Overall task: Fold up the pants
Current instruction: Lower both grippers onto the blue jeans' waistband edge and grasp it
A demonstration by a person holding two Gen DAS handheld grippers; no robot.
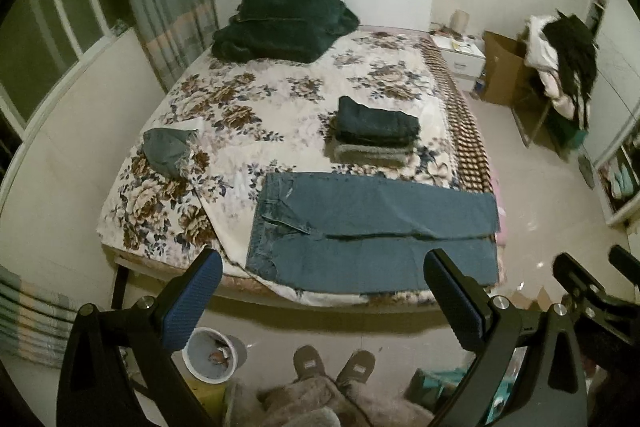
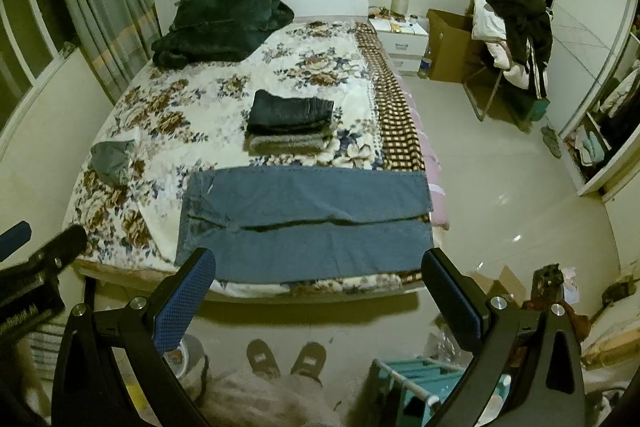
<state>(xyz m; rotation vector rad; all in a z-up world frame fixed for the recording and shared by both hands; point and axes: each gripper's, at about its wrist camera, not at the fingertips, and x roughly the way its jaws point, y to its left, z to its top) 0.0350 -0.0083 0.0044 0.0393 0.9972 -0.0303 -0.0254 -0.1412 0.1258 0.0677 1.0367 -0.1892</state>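
A pair of blue jeans (image 1: 372, 227) (image 2: 308, 223) lies flat across the near end of the bed, waistband to the left, both legs stretched to the right. My left gripper (image 1: 324, 291) hangs open above the bed's front edge, well short of the jeans and holding nothing. Beside it to the right, my right gripper (image 2: 316, 291) is open too and just as empty. In the right wrist view part of the left gripper shows at the left border.
On the floral bedspread (image 1: 224, 115) lie a stack of folded dark pants (image 1: 376, 135) (image 2: 290, 127), a crumpled grey garment (image 1: 168, 151) and dark bedding (image 1: 280, 23) by the headboard. A bin (image 1: 210, 357) and a person's slippered feet (image 1: 334, 367) stand on the floor below.
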